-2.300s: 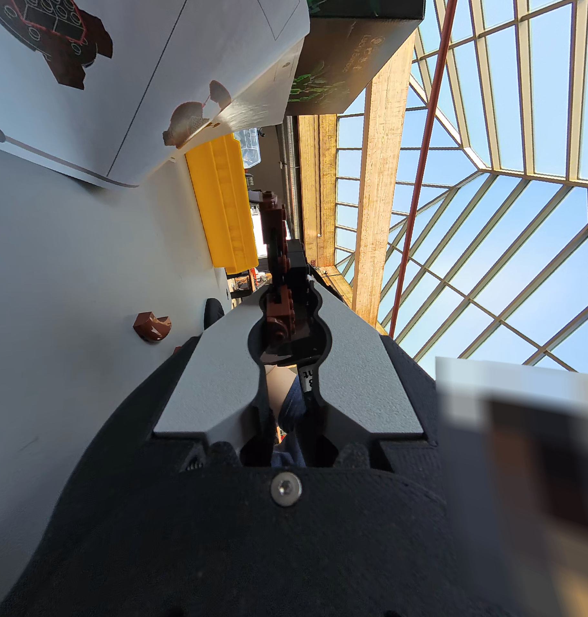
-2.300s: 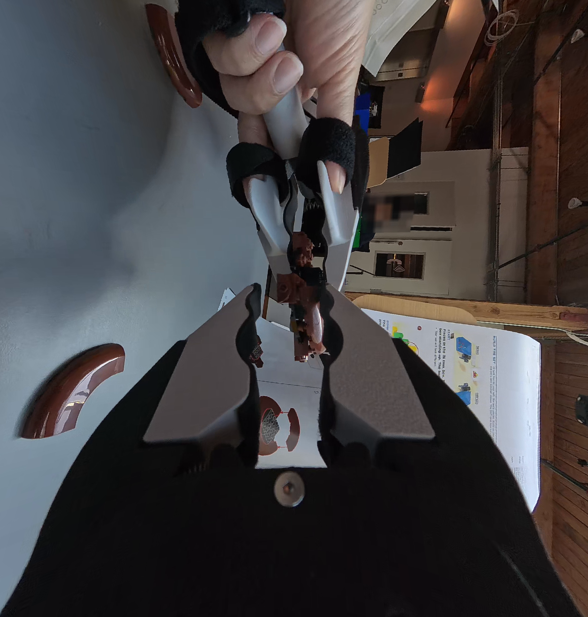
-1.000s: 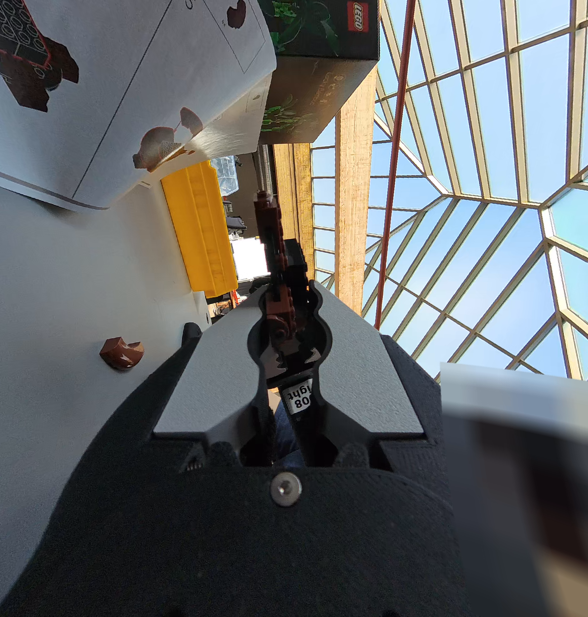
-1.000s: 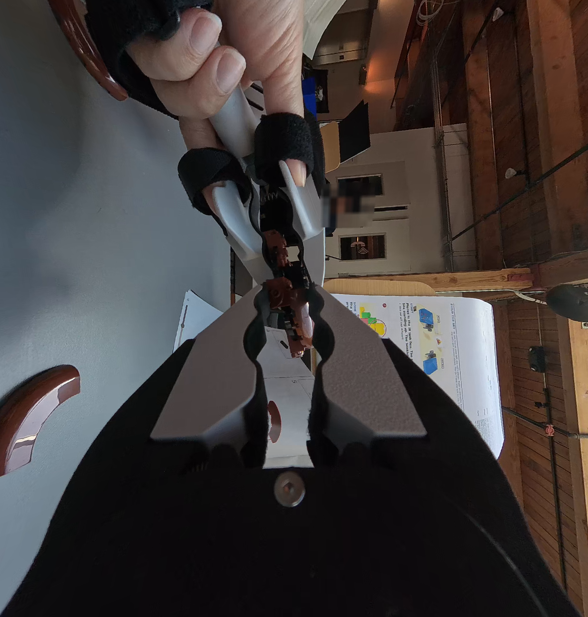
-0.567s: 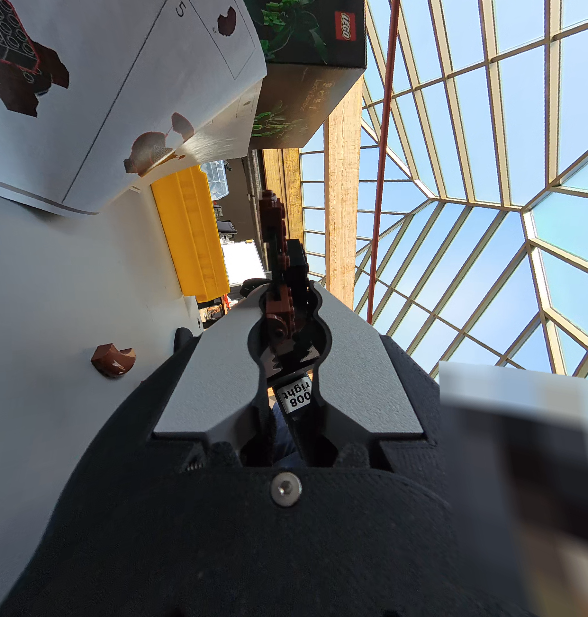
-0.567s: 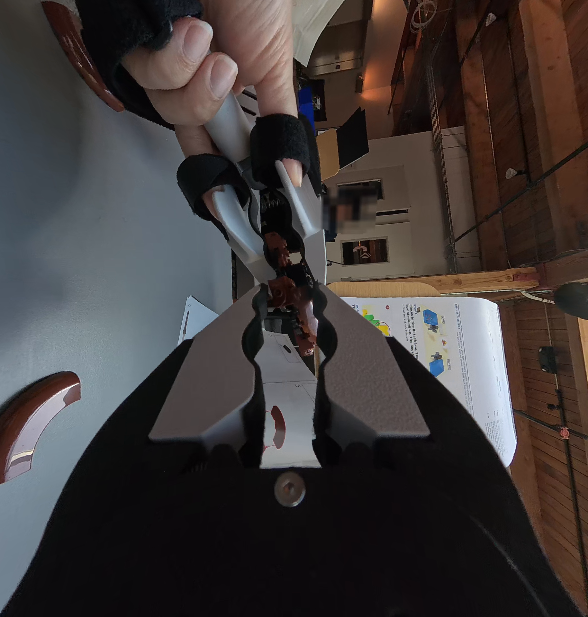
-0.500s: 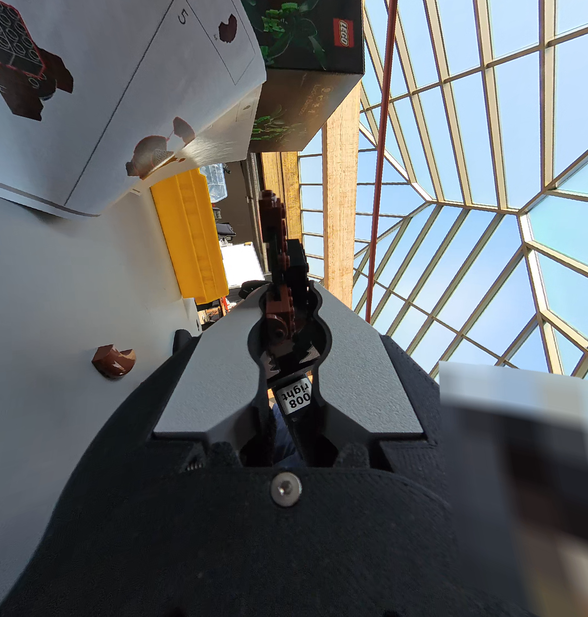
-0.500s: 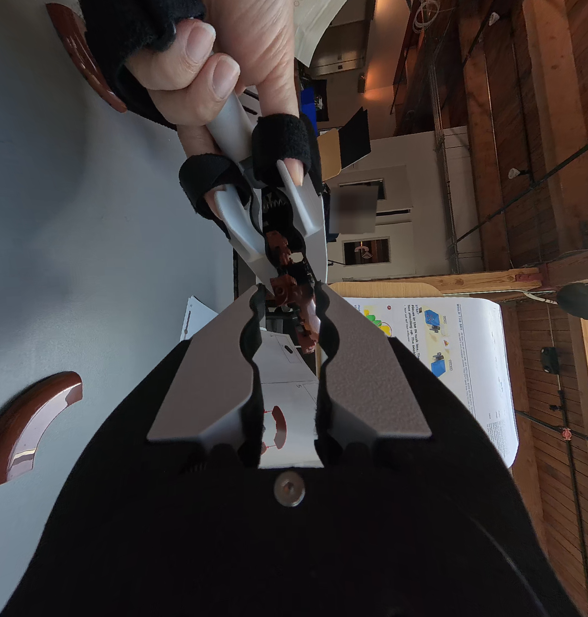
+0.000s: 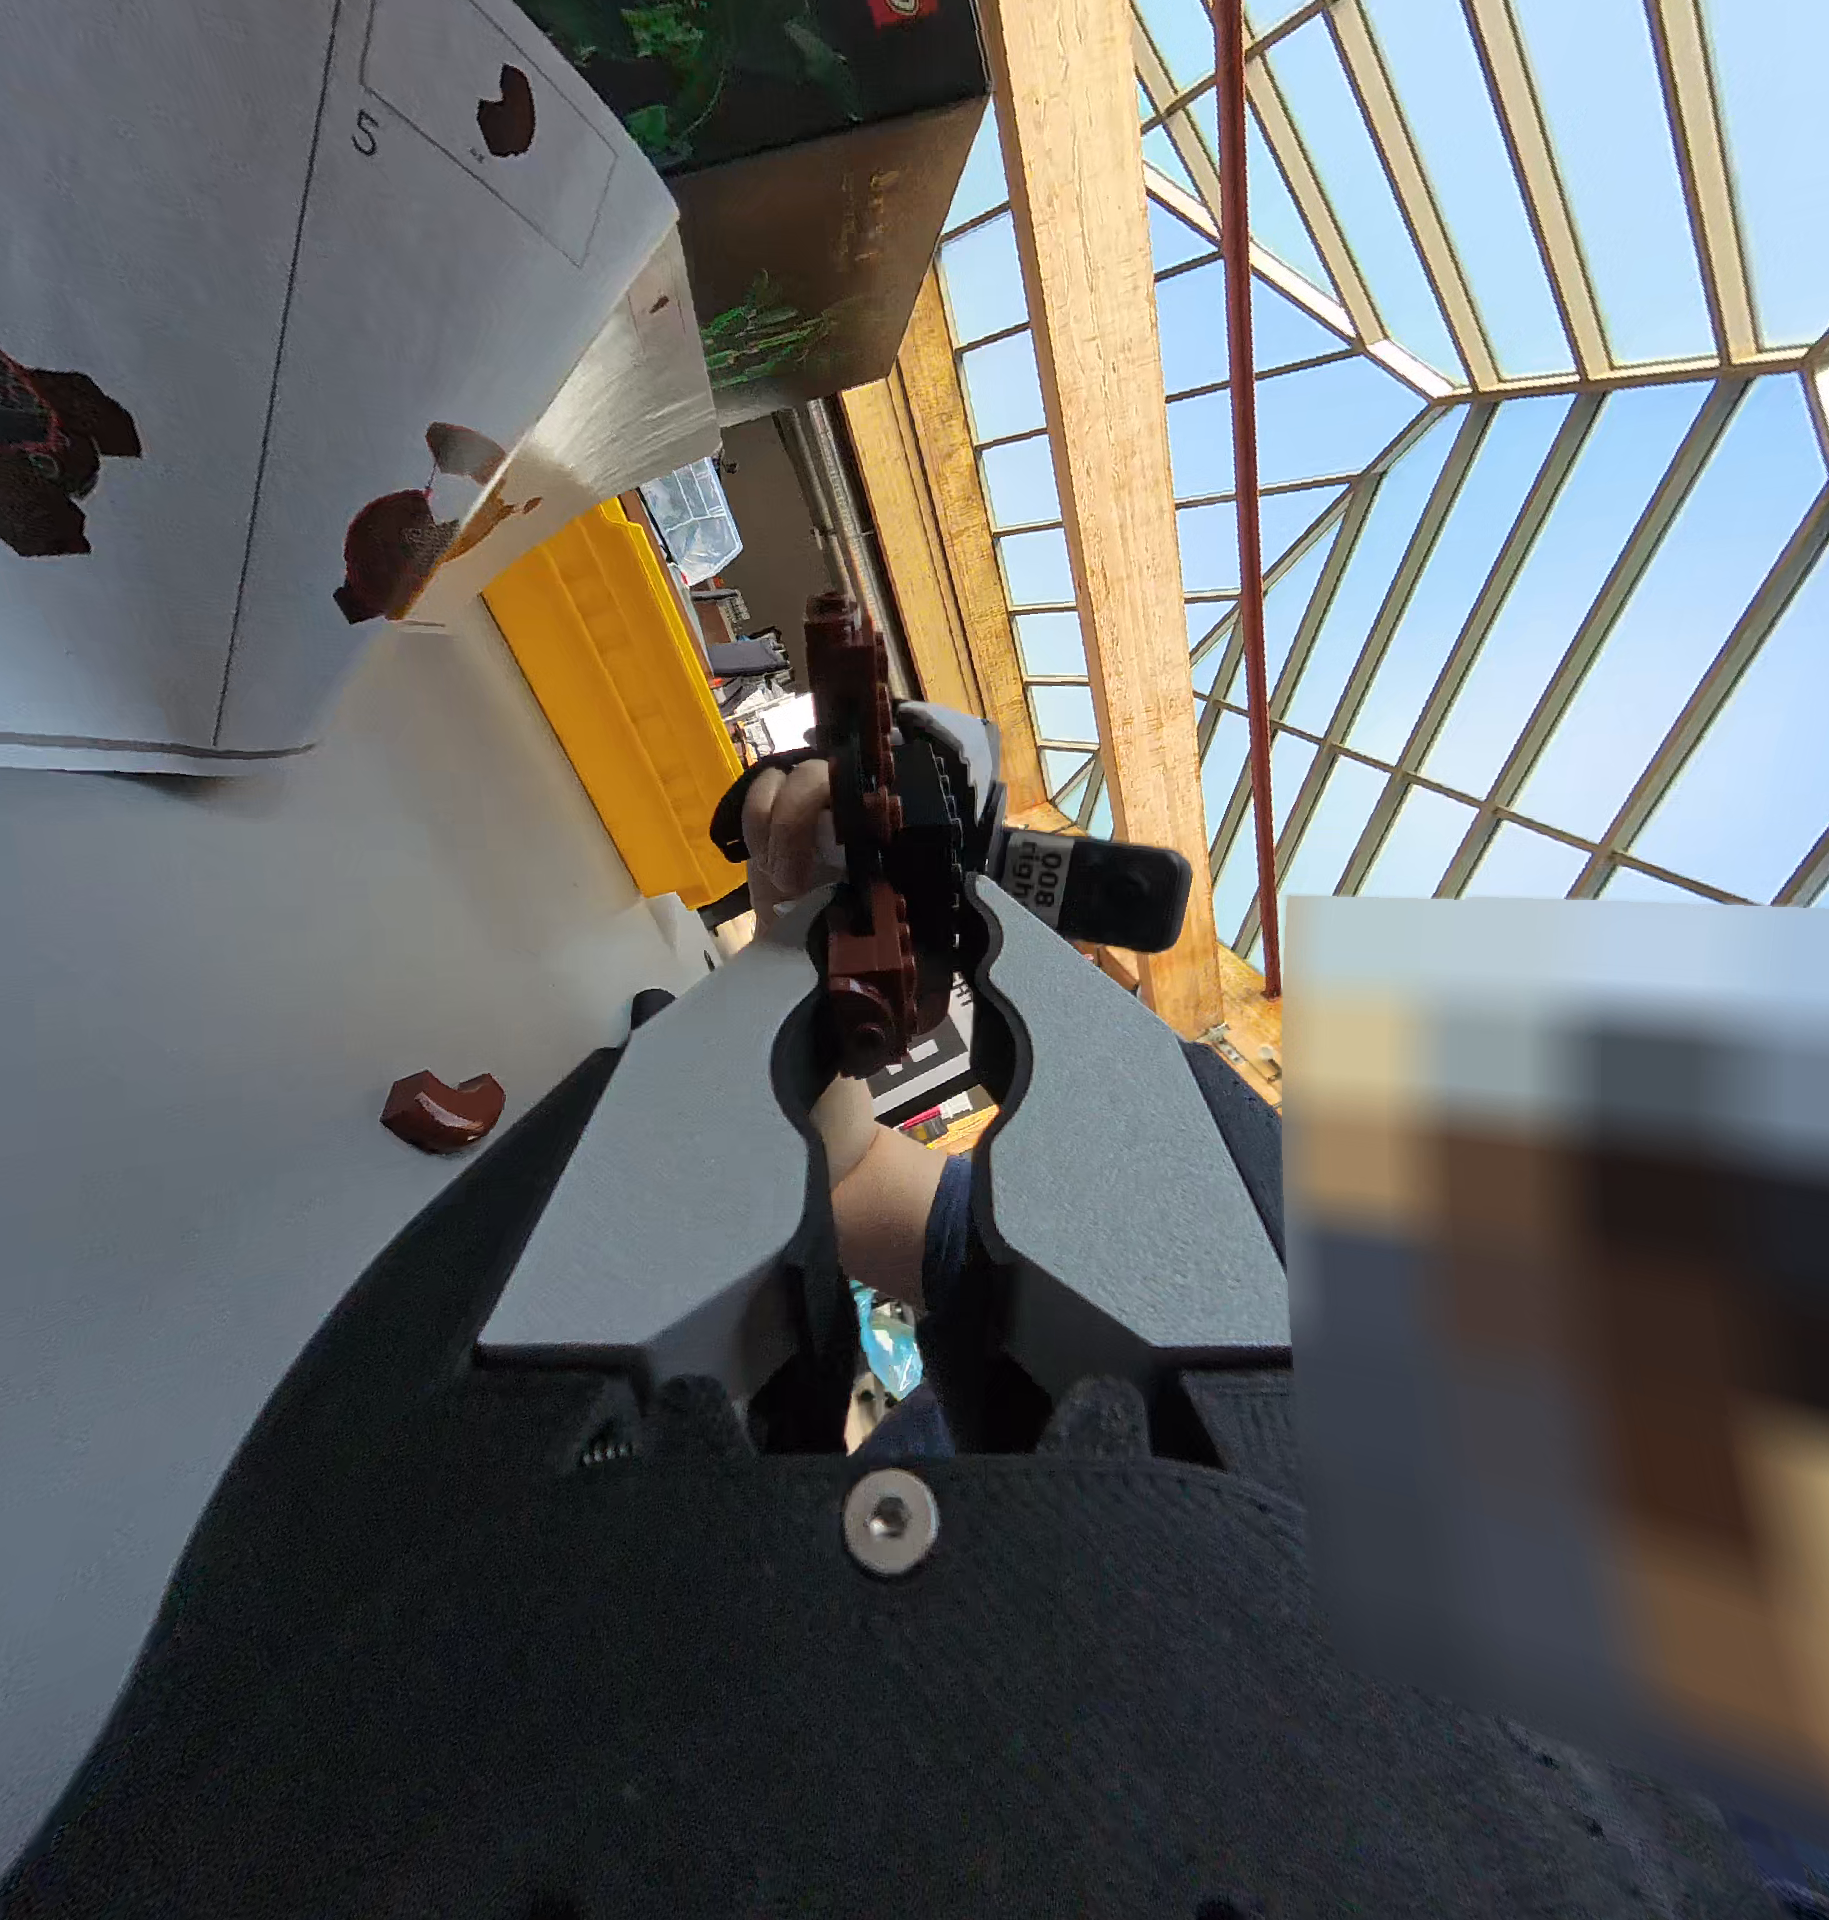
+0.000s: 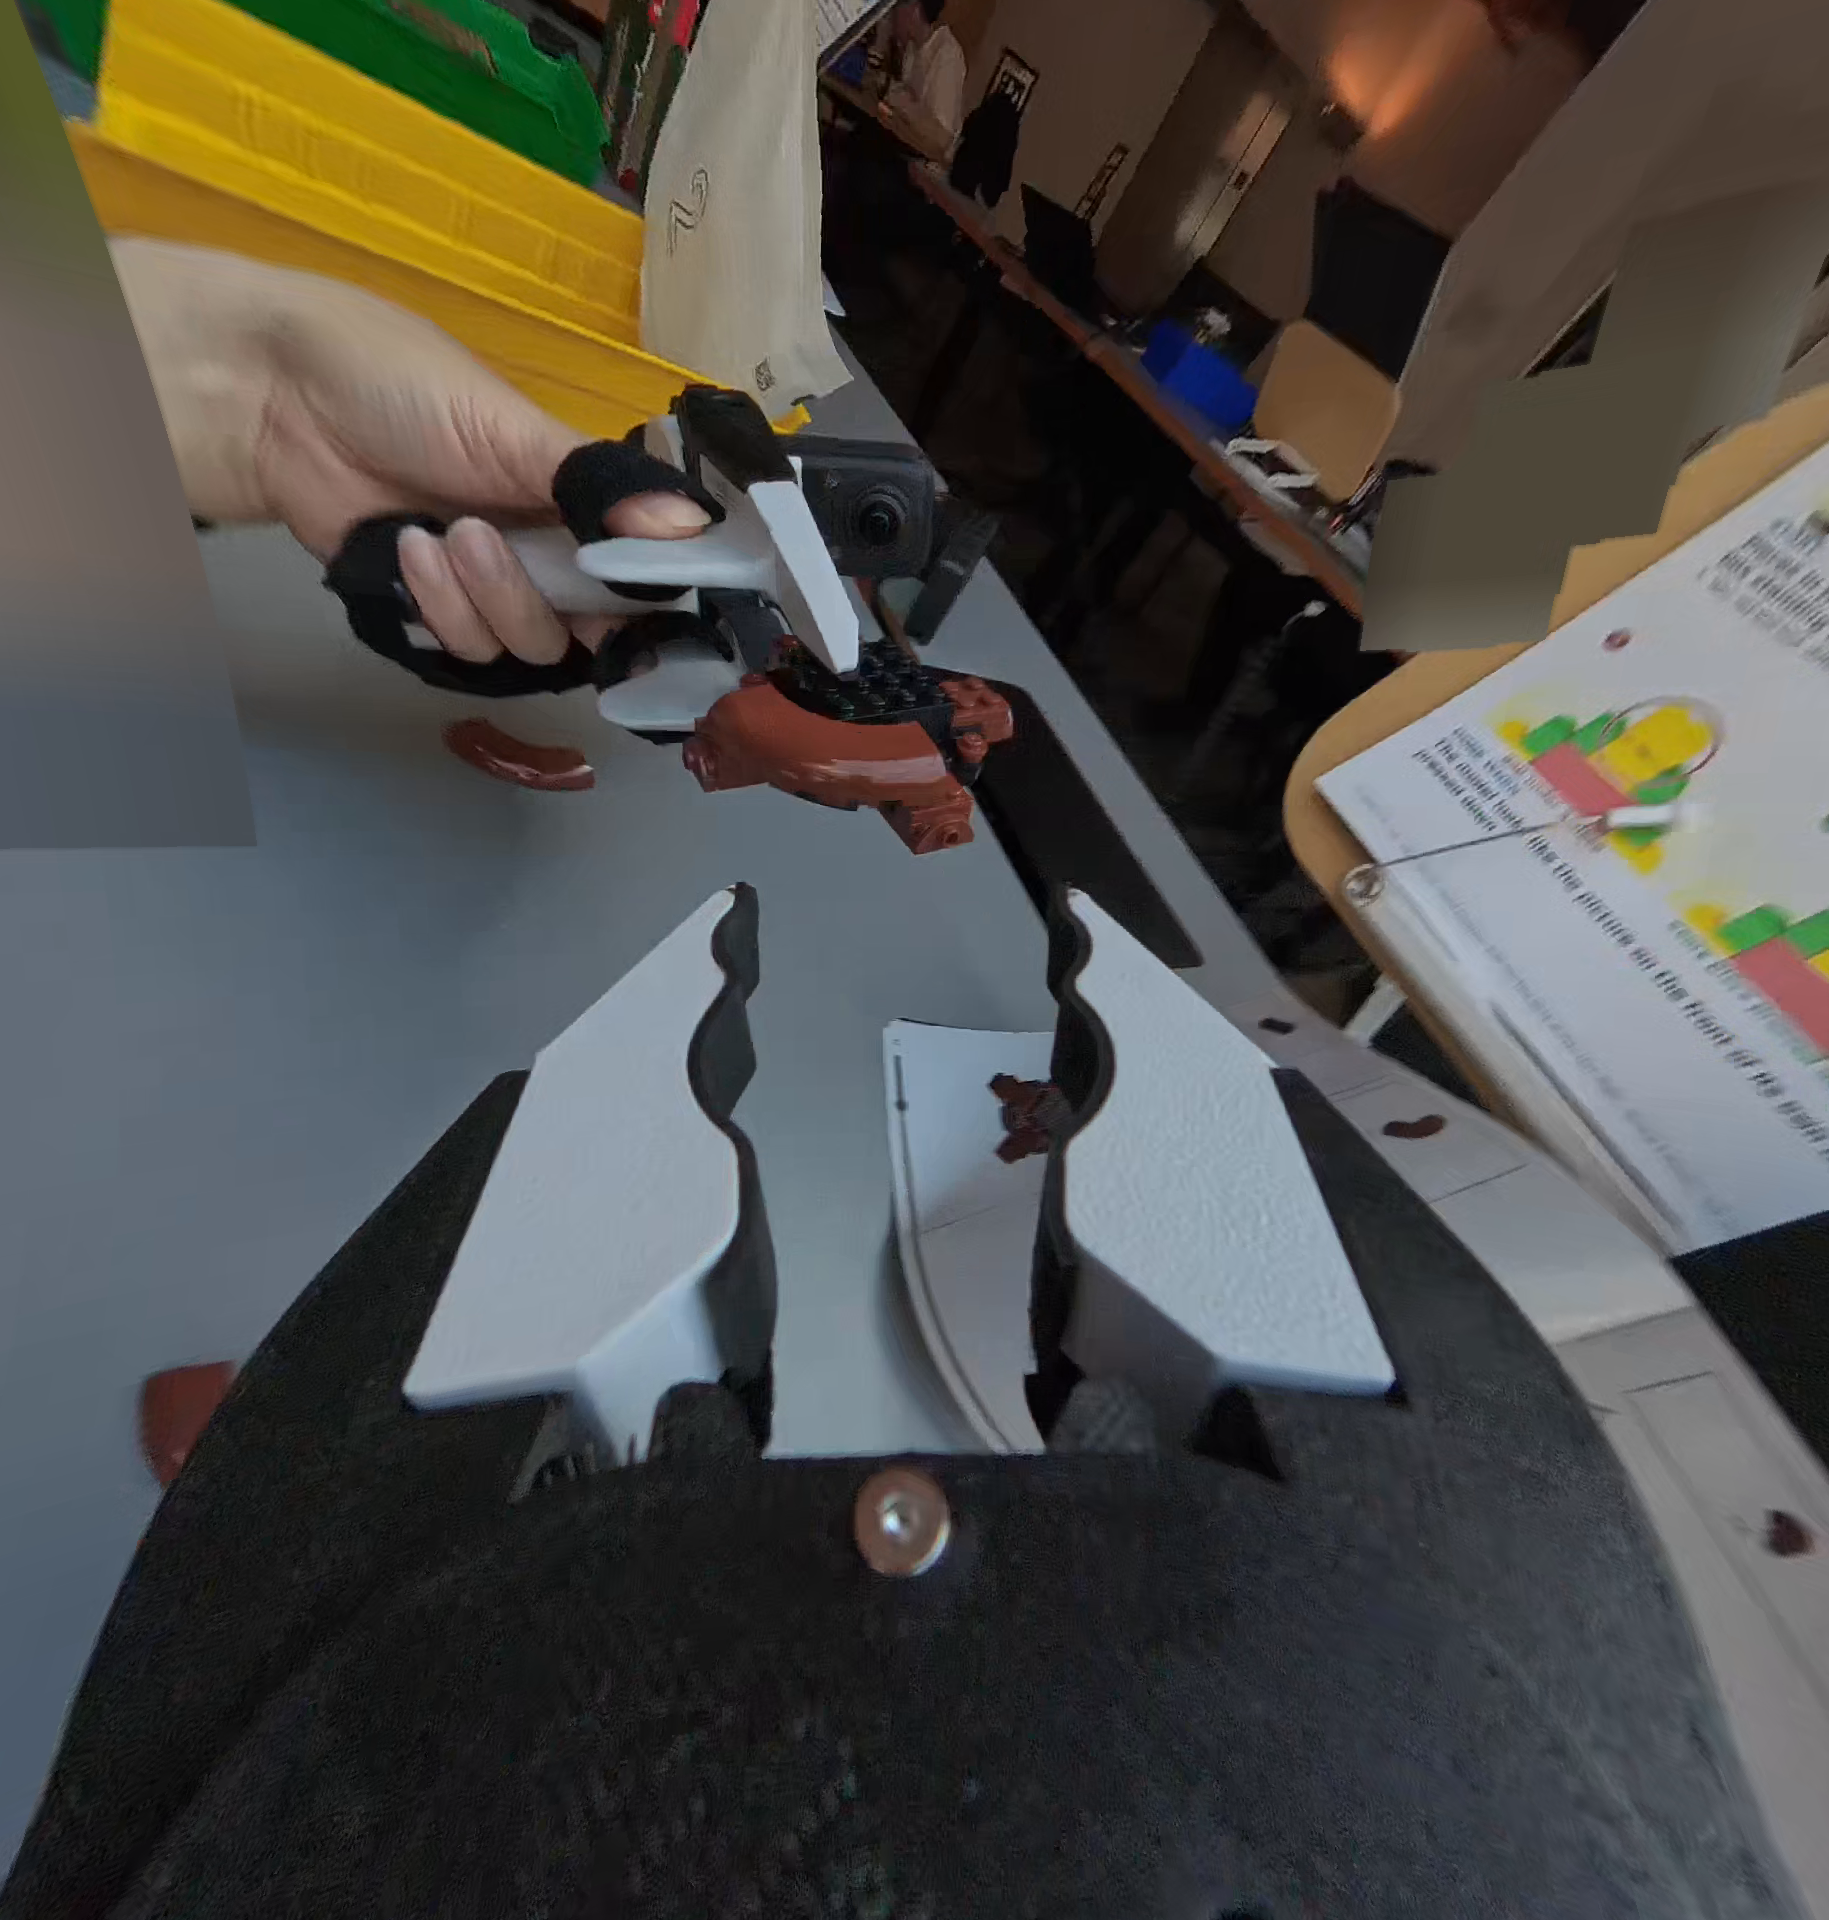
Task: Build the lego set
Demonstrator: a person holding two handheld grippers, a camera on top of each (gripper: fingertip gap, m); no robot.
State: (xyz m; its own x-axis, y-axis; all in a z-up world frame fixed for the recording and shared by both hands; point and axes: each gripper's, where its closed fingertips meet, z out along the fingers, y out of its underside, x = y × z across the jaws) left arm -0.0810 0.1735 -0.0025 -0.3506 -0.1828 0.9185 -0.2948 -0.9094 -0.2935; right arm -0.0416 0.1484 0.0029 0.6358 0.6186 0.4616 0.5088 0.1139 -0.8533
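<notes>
My left gripper (image 9: 894, 920) is shut on the lego assembly (image 9: 868, 935), a flat build of brown and black pieces held edge-on above the grey table (image 9: 214, 987). In the right wrist view a hand holds the left gripper (image 10: 775, 681), clamped on the assembly (image 10: 848, 753), which has a curved brown rim and a black studded top. My right gripper (image 10: 905, 904) is open and empty, a short way back from the assembly, above the table. A small brown curved piece (image 9: 442, 1110) lies on the table to the left.
The open instruction booklet (image 9: 266, 364) lies on the table, also under my right gripper (image 10: 972, 1164). A yellow bin (image 10: 370, 229) and the set's box (image 9: 806, 156) stand behind. Loose brown arch pieces (image 10: 520, 764) (image 10: 183, 1403) lie on the table. A printed sheet (image 10: 1668, 935) is at the right.
My right gripper has opened, let go of the assembly and drawn back, turning level with the table. My left gripper still holds the assembly.
</notes>
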